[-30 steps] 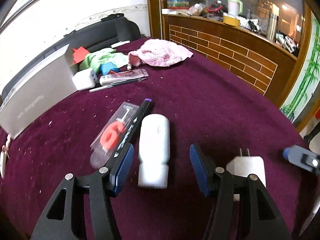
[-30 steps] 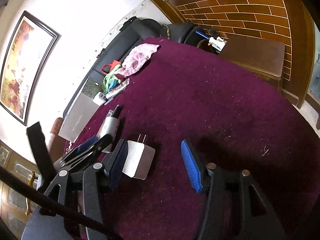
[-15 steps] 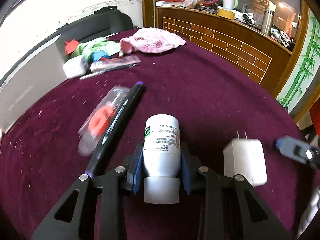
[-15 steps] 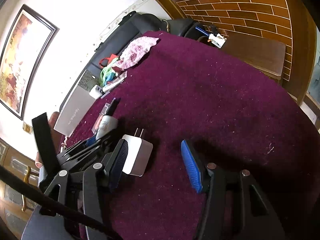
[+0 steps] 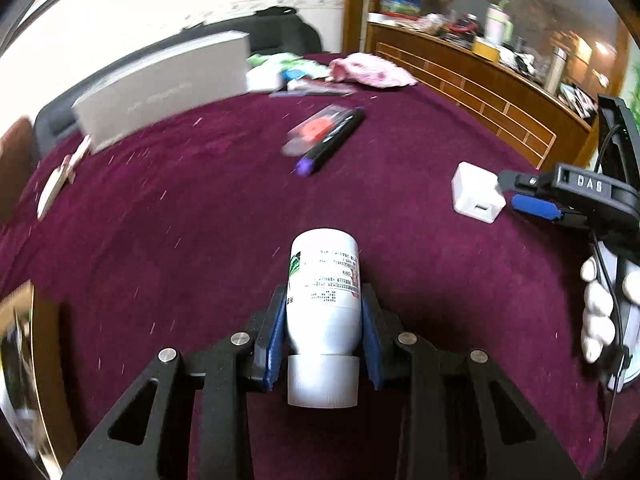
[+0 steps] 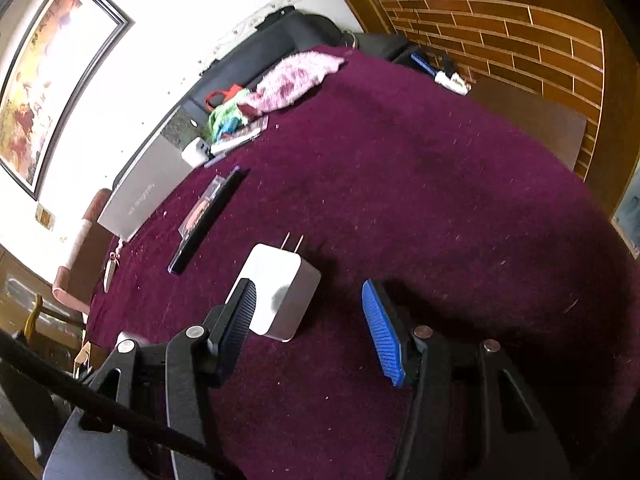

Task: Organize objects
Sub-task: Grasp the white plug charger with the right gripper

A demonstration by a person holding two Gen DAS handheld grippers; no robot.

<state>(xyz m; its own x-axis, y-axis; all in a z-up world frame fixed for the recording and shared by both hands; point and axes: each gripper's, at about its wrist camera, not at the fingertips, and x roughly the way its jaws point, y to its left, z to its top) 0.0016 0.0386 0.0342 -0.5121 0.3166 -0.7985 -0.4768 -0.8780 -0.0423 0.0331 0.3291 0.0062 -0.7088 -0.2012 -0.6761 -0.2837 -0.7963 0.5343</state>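
My left gripper (image 5: pixel 323 334) is shut on a white bottle with a printed label (image 5: pixel 323 292), its cap toward the camera, held over the maroon tablecloth (image 5: pixel 200 240). A white plug charger (image 5: pixel 477 192) lies to the right, with my right gripper's blue pad beside it. In the right wrist view my right gripper (image 6: pixel 310 330) stands open; the same white charger (image 6: pixel 280 292) lies just past its left finger, prongs pointing away. A black marker with a purple cap (image 5: pixel 332 142) and a clear packet with a red part (image 5: pixel 314 130) lie farther back.
A grey box (image 5: pixel 160 88) stands at the back left. A pink cloth (image 5: pixel 372 70), green cloth and small items are heaped at the far edge. A wooden counter (image 5: pixel 480 80) runs along the right. A gloved hand (image 5: pixel 600 308) shows at the right edge.
My left gripper shut on the white bottle, lifted it and carried it leftward away from the marker and packet. The right gripper stayed by the charger, rolling slightly.
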